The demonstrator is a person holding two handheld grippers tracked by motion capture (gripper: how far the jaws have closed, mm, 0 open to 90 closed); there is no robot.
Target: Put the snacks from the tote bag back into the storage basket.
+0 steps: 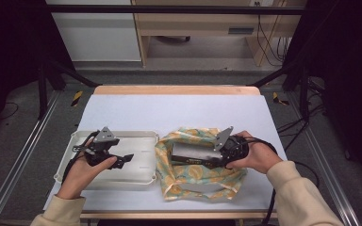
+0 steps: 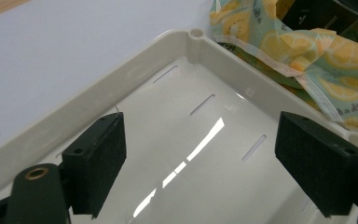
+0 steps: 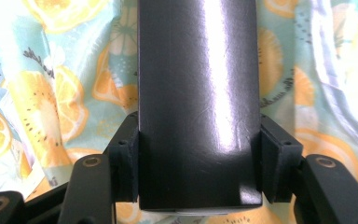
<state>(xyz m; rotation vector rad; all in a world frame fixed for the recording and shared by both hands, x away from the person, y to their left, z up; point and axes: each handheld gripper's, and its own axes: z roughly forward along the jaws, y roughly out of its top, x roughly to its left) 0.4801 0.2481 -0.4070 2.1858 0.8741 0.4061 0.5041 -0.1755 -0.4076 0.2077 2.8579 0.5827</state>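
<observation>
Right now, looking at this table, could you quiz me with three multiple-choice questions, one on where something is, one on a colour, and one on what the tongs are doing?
1. Where is the left tongs?
A. Over the white tray
B. Inside the bag
C. Off the table's far edge

2. What fruit pattern is on the bag?
A. Red cherries on black
B. Orange and yellow citrus slices on pale green
C. Plain grey, no pattern

3. What is the state of the right tongs?
A. Open and holding nothing
B. Shut on the tray's rim
C. Shut on the black box

Answers:
1. A, as the left gripper view shows its open jaws above the tray's floor.
2. B, as citrus slices cover the fabric in all three views.
3. C, as the right gripper view shows both pads pressed against the box's sides.
</observation>
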